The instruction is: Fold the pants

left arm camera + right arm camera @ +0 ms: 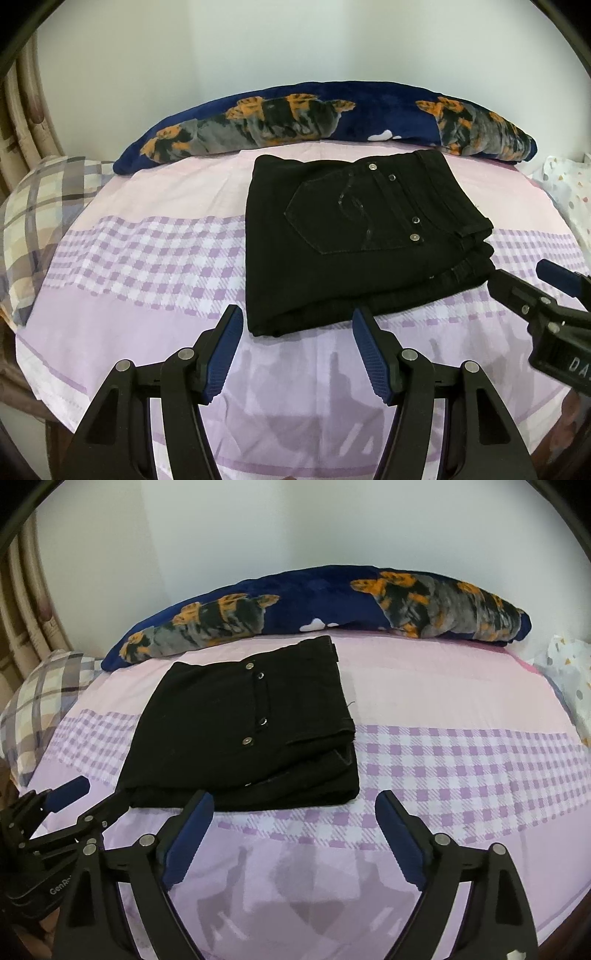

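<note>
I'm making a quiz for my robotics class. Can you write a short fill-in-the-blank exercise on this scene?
1. The pants lie in a folded stack and their colour is ____.
2. The left gripper and the right gripper both have jaws that are ____.
3. Neither gripper holds anything; the pants rest on the checked ____.
4. Behind the pants, along the wall, lies a dark blue ____.

Missing words: black; open; sheet; blanket
</note>
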